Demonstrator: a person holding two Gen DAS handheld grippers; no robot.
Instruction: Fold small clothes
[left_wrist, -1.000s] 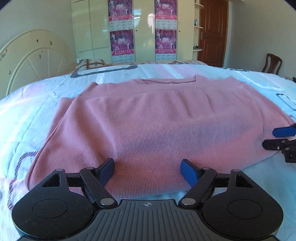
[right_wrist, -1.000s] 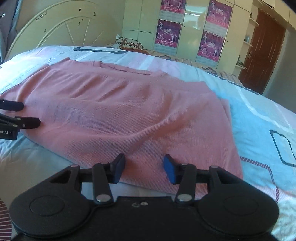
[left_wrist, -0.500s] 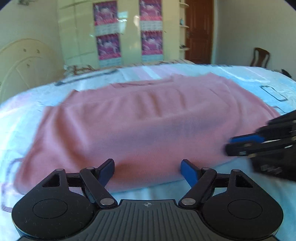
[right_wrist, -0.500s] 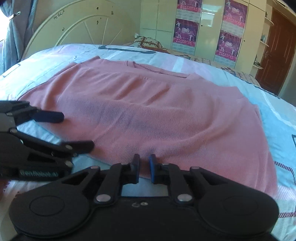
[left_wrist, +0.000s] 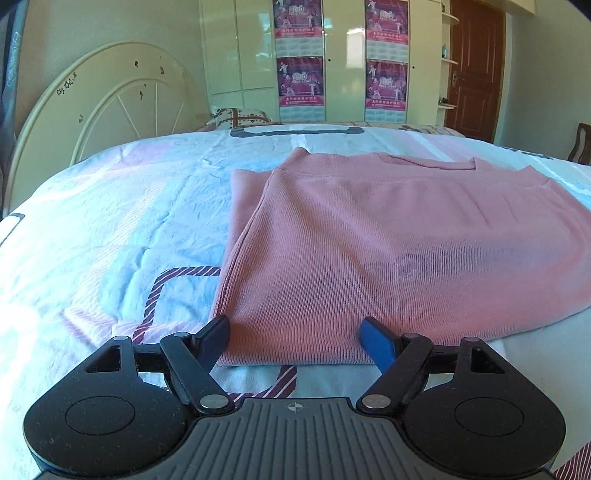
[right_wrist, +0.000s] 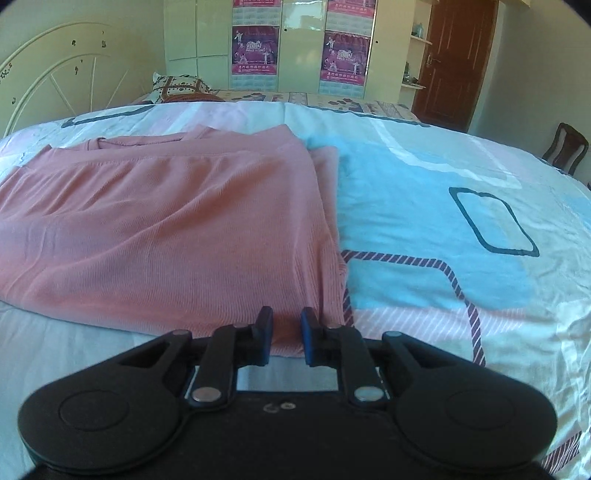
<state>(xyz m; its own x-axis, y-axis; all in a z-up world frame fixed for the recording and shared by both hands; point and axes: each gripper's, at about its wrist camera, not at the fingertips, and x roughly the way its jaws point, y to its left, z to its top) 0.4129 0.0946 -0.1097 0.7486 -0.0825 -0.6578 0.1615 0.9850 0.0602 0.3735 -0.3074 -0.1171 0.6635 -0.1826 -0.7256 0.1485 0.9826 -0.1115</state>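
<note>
A pink knit sweater (left_wrist: 388, 251) lies flat on the bed, sleeves folded in, neckline at the far end. My left gripper (left_wrist: 295, 334) is open, its fingers straddling the sweater's near left corner at the hem. In the right wrist view the sweater (right_wrist: 166, 229) fills the left half. My right gripper (right_wrist: 287, 325) is narrowly open, its blue pads (right_wrist: 308, 334) on either side of the hem near the sweater's near right corner, with a small gap showing.
The bed sheet (right_wrist: 424, 206) is pale blue, pink and white with rope-like prints. A cream headboard (left_wrist: 99, 110) stands at the left, a wardrobe (left_wrist: 332, 59) with posters behind, a brown door (right_wrist: 458, 62) and a wooden chair (right_wrist: 565, 147) at the right.
Both grippers have moved apart to the sweater's near corners, left one to the left, right one to the right. The right gripper closed from open to nearly shut, then opened slightly.
</note>
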